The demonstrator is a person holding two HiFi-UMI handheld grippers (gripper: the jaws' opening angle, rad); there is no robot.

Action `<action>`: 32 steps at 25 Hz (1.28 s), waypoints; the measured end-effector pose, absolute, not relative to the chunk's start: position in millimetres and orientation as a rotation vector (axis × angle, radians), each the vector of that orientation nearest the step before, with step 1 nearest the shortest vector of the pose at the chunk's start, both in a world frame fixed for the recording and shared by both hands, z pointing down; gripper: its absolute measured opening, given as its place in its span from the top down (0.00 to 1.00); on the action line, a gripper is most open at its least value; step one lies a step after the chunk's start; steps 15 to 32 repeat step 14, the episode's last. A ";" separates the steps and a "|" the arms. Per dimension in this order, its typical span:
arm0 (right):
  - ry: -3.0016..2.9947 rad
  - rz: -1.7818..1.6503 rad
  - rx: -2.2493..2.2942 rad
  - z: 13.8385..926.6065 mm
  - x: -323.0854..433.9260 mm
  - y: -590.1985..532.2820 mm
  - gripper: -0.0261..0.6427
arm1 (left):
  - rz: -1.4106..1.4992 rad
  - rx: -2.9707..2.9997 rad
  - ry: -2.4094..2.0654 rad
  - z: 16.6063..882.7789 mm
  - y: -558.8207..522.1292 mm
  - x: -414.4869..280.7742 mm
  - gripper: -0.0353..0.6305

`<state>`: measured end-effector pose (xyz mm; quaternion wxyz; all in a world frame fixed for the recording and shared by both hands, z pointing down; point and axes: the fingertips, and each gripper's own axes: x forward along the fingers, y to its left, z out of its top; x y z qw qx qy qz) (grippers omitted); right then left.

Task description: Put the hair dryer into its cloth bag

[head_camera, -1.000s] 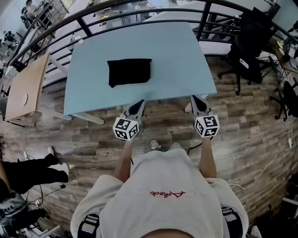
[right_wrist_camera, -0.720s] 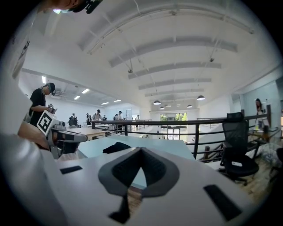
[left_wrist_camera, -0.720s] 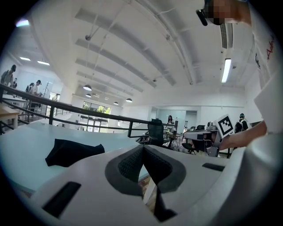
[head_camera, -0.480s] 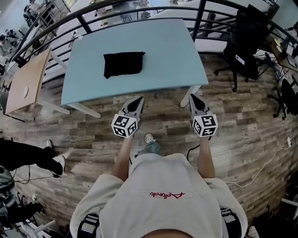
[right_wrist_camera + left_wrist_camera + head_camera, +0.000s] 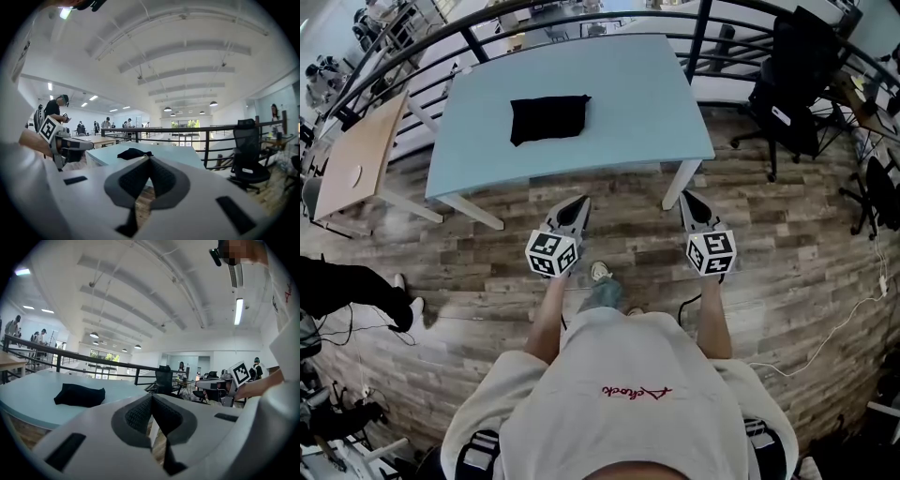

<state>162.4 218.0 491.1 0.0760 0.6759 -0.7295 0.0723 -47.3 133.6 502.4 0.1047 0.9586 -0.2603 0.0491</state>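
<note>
Hovering short of the table [image 5: 647, 94] edge — left gripper [image 5: 579, 202], right gripper [image 5: 686, 196].

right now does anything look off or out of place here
Nothing spilled or broken. The black cloth bag lies alone on the light blue table; no hair dryer shows. The left gripper and right gripper are shut and empty.
</note>
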 end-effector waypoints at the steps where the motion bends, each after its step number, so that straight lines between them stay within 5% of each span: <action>1: -2.188 0.216 2.025 490.6 161.0 218.2 0.94 | 0.141 2.824 -0.767 502.1 135.0 -48.1 0.94; 32: -2.199 0.201 1.991 491.1 151.7 218.4 0.94 | 0.139 2.818 -0.765 506.0 144.6 -52.0 0.94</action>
